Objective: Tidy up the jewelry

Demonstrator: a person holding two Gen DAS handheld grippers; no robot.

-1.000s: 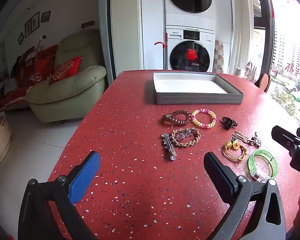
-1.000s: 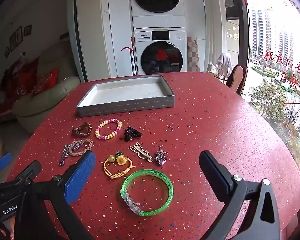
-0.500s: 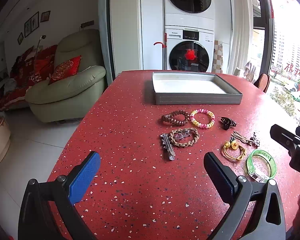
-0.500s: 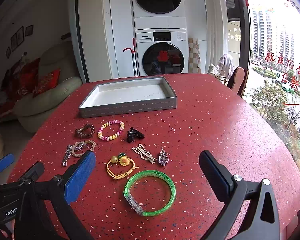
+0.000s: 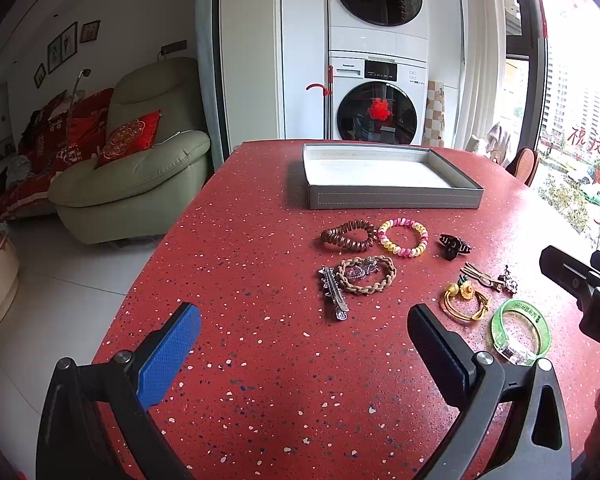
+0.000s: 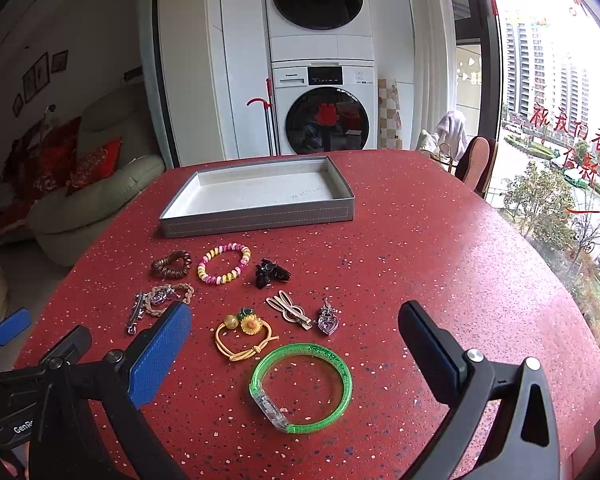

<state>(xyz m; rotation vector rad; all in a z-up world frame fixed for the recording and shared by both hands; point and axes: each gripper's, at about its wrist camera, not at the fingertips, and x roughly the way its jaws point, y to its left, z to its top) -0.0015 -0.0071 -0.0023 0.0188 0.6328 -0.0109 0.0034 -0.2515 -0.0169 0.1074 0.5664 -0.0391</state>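
Observation:
An empty grey tray (image 5: 396, 200) (image 6: 260, 218) stands at the far side of the red table (image 5: 260, 360). In front of it lie several pieces: a brown coil band (image 5: 348, 236), a pink-yellow bead bracelet (image 6: 224, 263), a black claw clip (image 6: 270, 273), a braided band (image 5: 366, 274), a silver clip (image 5: 334, 294), a gold clip (image 6: 290, 312), a heart pendant (image 6: 327, 320), a yellow flower band (image 6: 242, 334) and a green bangle (image 6: 302, 386). My left gripper (image 5: 300, 340) is open, near the silver clip. My right gripper (image 6: 292, 344) is open, over the green bangle.
The table edge curves away on the left and right. A green armchair (image 5: 132, 176) stands to the left beyond the table, stacked washing machines (image 5: 376, 80) behind it, and a window (image 6: 560, 100) on the right.
Both grippers have drifted slightly back and up from the jewelry; the items sit a little farther up in the views. Nothing was picked up.

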